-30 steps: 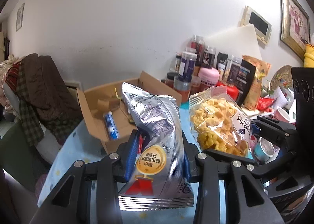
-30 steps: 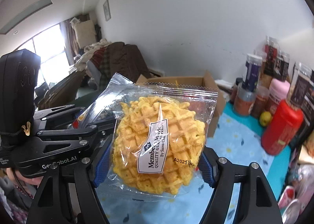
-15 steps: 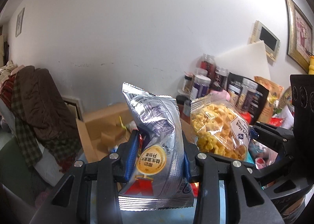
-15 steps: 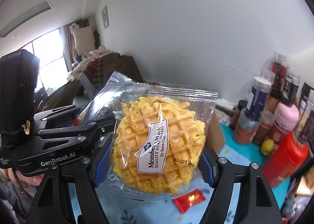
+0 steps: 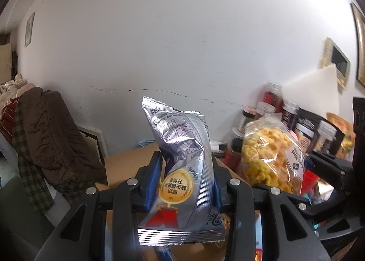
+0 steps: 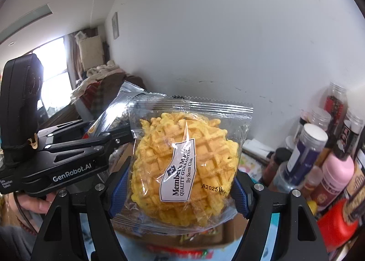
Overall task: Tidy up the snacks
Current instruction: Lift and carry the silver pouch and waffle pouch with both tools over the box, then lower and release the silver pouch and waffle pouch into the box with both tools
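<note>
In the left wrist view my left gripper (image 5: 185,178) is shut on a silver snack bag (image 5: 182,160) with a gold seal, held upright between the blue pads. Behind and below it lies an open cardboard box (image 5: 127,165). The right wrist view shows my right gripper (image 6: 180,188) shut on a clear-wrapped yellow waffle pack (image 6: 184,165), its pads pressing both sides. That waffle pack (image 5: 269,160) also shows at the right of the left wrist view, and the silver bag (image 6: 114,112) with the left gripper shows at the left of the right wrist view. The cardboard box (image 6: 205,238) lies under the waffle.
Jars, bottles and a red container (image 6: 335,222) crowd the right side against the white wall, with a pink bottle (image 6: 335,174) among them. A chair piled with brown and plaid clothes (image 5: 45,137) stands at the left. A person's hand (image 6: 38,204) holds the left gripper.
Both grippers have moved forward and slightly up with their packs. The box, earlier ahead on the table, now lies close under the grippers, and the wall fills more of both views.
</note>
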The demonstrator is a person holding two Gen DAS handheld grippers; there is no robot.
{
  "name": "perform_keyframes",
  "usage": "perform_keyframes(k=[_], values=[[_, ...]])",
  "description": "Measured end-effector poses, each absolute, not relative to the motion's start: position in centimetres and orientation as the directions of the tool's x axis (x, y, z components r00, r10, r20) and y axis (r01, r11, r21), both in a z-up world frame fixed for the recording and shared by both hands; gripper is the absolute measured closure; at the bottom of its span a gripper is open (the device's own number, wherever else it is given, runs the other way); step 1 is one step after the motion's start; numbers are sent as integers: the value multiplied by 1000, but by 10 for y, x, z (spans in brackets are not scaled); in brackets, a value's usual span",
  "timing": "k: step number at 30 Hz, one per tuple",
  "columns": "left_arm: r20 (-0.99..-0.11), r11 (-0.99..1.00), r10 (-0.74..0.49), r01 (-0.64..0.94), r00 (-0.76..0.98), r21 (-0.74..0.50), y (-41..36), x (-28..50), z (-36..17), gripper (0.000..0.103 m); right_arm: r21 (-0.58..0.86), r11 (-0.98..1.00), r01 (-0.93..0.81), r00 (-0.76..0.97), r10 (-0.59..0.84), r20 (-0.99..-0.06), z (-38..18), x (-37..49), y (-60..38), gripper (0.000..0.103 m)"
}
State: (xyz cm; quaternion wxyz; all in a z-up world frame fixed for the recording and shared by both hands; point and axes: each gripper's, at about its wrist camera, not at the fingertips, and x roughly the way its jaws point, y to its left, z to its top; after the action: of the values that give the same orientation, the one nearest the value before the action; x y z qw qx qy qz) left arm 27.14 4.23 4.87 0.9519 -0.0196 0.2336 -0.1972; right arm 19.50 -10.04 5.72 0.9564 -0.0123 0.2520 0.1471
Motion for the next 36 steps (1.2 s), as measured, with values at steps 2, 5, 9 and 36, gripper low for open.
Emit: perform_keyframes(k=[2, 5, 9, 36], values=[[-438, 925, -376, 355, 817, -131, 42, 283, 48, 65, 64, 958, -281, 831, 276, -482, 57, 206, -102, 27], [-450, 934, -354, 332, 820, -129, 42, 304, 44, 65, 86, 957, -278, 830, 284, -480, 55, 224, -107, 27], [-477, 946, -322, 303, 818, -118, 40, 324, 32, 65, 117, 955, -271, 822, 293, -489, 45, 246, -111, 27], [-735, 968, -179, 250, 653, -14, 16, 394, -67, 65, 133, 967, -219, 671, 248, -698, -42, 309, -114, 26]])
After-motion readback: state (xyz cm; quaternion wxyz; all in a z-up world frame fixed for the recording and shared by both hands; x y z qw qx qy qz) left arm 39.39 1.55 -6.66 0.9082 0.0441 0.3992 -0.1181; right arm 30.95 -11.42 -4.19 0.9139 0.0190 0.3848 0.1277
